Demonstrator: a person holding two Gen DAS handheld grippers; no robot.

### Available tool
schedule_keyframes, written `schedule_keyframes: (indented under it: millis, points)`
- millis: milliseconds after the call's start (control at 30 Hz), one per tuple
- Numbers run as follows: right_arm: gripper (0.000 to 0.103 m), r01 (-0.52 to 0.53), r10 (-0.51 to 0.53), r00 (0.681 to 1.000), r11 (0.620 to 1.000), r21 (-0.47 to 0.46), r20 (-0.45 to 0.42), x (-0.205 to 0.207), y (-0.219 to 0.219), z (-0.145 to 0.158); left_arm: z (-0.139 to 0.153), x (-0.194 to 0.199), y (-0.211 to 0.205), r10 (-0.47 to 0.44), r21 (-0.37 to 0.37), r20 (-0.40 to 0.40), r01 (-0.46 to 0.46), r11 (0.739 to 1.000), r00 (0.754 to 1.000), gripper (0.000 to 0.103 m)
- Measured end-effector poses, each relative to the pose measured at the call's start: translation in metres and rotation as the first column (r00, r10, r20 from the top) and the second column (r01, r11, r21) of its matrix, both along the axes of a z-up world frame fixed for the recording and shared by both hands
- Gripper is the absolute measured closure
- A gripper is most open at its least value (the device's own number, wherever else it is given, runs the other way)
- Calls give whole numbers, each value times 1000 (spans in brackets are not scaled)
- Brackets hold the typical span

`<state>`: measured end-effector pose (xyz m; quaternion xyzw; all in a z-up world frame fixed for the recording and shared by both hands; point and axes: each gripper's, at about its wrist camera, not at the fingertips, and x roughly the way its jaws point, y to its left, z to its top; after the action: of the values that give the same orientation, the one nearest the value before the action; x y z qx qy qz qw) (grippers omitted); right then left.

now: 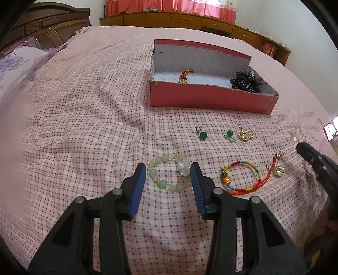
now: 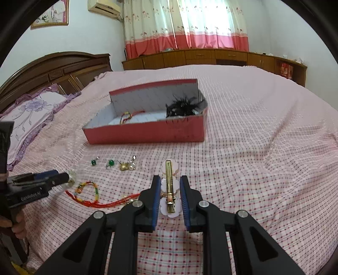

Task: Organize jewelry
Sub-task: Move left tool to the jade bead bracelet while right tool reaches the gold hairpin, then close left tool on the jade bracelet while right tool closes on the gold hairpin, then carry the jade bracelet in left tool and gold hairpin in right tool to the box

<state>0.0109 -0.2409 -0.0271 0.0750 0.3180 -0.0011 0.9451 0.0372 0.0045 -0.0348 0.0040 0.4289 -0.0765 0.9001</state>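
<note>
Hair clip [image 2: 169,188] lies lengthwise between right gripper [image 2: 169,186] jaws.

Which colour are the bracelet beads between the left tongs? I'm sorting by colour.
Pale green and clear beads, best seen in the left wrist view.

Home bedroom: bed [image 2: 243,110] under checked cover, carved headboard [image 2: 52,67], pillow [image 2: 31,114], curtains [image 2: 186,23], wall air conditioner [image 2: 104,7].

On the pink checked bedspread [image 1: 84,118], the left gripper [image 1: 168,172] sets its blue-padded jaws either side of a pale green and clear bead bracelet [image 1: 168,175], touching its beads. Just right lies a multicoloured cord bracelet [image 1: 243,177]. Farther toward the far edge stands an open red cardboard box [image 1: 211,99].
</note>
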Motion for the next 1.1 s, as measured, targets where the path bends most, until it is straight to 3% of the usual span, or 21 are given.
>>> schedule_keyframes:
  millis: [133,233,533,633,1100]
  points:
    - [83,-9,9,1000,1000,-2,20,-3,2,8,-4,2,11,52,32,-14,-51,998,999,80]
    - [83,-11,12,1000,1000,-4,29,-5,4,11,-8,8,20,73,7,-36,-73,997,997,88]
    - [83,-27,27,999,1000,-17,29,-5,9,12,-21,20,3,20,57,-39,-18,998,999,103]
    - [83,-30,31,999,999,-26,31,-6,11,12,-19,18,1,15,66,-22,-14,998,1000,103]
    - [83,-32,34,999,998,-44,39,-9,15,16,20,-8,0,-12,-32,87,15,999,996,103]
